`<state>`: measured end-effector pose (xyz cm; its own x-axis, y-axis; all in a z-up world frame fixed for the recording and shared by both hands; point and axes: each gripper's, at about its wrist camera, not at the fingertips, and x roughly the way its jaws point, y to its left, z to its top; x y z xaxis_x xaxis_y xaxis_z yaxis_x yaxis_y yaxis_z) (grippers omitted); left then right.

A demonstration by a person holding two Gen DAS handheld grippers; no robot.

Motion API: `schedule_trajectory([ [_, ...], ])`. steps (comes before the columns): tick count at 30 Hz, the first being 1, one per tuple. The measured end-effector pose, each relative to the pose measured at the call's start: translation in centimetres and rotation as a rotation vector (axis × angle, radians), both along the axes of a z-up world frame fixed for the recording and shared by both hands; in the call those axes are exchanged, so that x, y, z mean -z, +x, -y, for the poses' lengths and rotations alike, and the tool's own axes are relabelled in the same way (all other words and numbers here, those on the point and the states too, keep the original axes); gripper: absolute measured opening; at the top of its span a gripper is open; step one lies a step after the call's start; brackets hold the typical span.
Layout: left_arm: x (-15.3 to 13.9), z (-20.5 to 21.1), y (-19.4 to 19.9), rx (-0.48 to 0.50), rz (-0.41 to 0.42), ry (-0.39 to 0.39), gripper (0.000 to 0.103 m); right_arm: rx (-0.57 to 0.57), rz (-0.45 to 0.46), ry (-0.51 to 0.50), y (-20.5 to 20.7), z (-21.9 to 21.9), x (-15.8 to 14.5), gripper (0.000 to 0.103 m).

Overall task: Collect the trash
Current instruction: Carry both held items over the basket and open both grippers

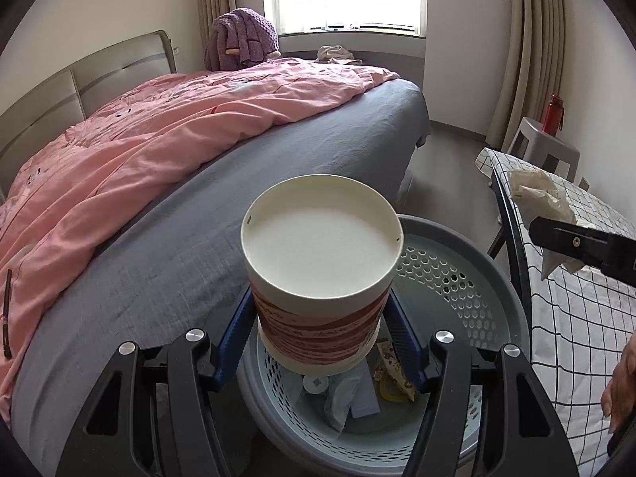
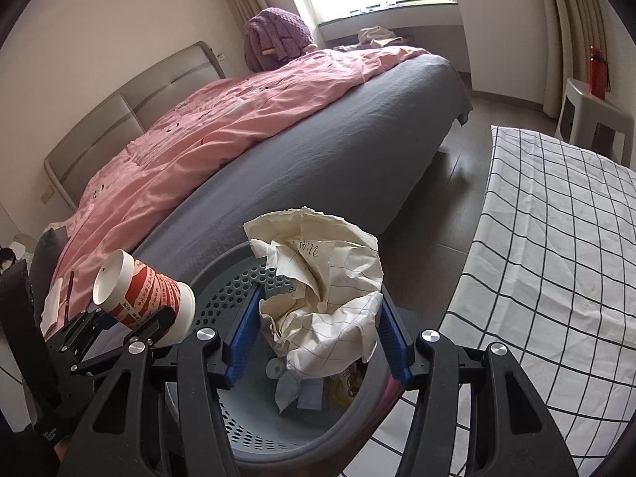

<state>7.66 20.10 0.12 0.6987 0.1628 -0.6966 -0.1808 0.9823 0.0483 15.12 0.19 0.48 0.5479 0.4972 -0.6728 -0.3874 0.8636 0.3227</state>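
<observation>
Left wrist view: left claw (image 1: 322, 342) grips paper cup (image 1: 322, 274), right claw (image 2: 318, 338) grips crumpled paper (image 2: 322, 290); released off-centre, either may miss the bin (image 1: 469, 246) toward nine o'clock.

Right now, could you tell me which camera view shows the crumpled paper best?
The right wrist view: the crumpled paper fills the middle, clamped by the right gripper above the trash basket. The left wrist view shows only part of it at the right edge, behind that gripper's black finger.
</observation>
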Motion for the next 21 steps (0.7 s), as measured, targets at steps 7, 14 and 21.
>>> schedule_trajectory([
  [7, 1.2, -0.4, 0.7, 0.008, -0.038, -0.017, 0.062, -0.029, -0.019, -0.013, -0.4, -1.2, 1.4, 0.054],
  [14, 1.9, -0.1, 0.9, 0.036, -0.065, -0.008, 0.062, -0.049, -0.058, -0.043, -0.6, -1.9, 3.3, 0.054],
  [21, 2.3, -0.1, 1.2, 0.038, -0.084, -0.003, 0.062, -0.082, -0.064, -0.060, -1.1, -2.8, 3.9, 0.055],
])
